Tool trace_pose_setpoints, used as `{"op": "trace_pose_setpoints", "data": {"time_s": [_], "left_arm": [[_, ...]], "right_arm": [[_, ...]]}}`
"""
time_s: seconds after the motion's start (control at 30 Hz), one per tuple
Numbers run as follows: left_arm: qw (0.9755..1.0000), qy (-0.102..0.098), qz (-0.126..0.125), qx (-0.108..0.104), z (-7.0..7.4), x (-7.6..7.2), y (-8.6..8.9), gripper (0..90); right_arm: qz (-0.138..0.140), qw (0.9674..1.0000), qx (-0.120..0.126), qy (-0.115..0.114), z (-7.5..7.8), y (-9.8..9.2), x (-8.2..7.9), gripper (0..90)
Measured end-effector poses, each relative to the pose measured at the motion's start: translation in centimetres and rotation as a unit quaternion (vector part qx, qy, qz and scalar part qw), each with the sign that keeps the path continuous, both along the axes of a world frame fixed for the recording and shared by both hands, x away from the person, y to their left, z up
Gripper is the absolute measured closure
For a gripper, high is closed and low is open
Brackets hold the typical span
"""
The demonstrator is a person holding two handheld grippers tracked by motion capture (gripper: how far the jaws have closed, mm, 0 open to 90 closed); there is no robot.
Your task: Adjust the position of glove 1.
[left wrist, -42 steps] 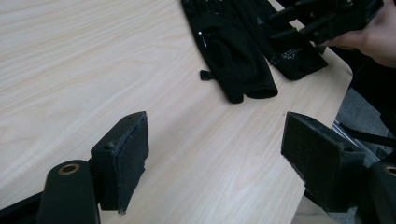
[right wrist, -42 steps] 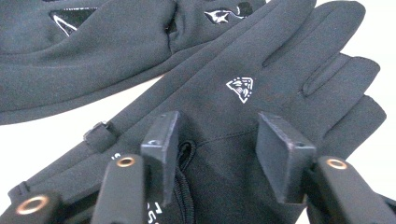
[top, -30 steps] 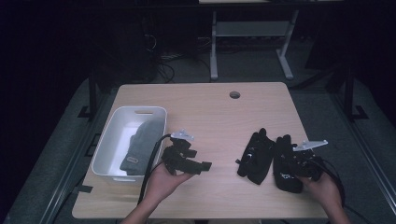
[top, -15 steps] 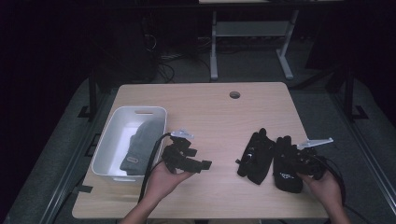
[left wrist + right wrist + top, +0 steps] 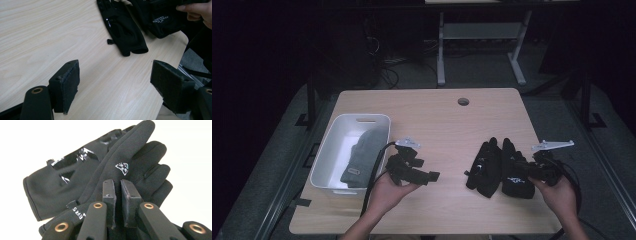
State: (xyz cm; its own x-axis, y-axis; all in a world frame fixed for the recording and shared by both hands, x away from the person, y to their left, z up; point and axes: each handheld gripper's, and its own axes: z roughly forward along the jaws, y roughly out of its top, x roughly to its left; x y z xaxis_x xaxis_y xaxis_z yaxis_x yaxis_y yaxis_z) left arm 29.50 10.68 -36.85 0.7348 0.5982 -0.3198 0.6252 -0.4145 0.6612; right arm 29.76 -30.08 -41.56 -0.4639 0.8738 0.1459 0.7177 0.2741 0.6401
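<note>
Done: one grey glove (image 5: pixel 360 157) lies in the white bin (image 5: pixel 328 159) at the worktop's (image 5: pixel 432 122) left side.
Left: two black gloves remain outside the bin, by my judgement next to go in.
Right tongs (image 5: pixel 118 206): jaws have just been closing, now clenched on the right black glove (image 5: pixel 140 167) near its cuff.
Second black glove (image 5: pixel 484 165): flat on the worktop, touching the held one.
Left tongs (image 5: pixel 120 85): released, wide, holding nothing, above bare worktop.
</note>
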Motion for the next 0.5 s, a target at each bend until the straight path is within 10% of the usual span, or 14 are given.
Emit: {"op": "trace_pose_setpoints", "data": {"time_s": [0.5], "left_arm": [[1.0000,-0.001,0.003,-0.001,0.1,0.1,0.8,23.2]], "right_arm": [[-0.005,0.9993,0.036,0.007,0.6,4.5,2.7,81.8]]}}
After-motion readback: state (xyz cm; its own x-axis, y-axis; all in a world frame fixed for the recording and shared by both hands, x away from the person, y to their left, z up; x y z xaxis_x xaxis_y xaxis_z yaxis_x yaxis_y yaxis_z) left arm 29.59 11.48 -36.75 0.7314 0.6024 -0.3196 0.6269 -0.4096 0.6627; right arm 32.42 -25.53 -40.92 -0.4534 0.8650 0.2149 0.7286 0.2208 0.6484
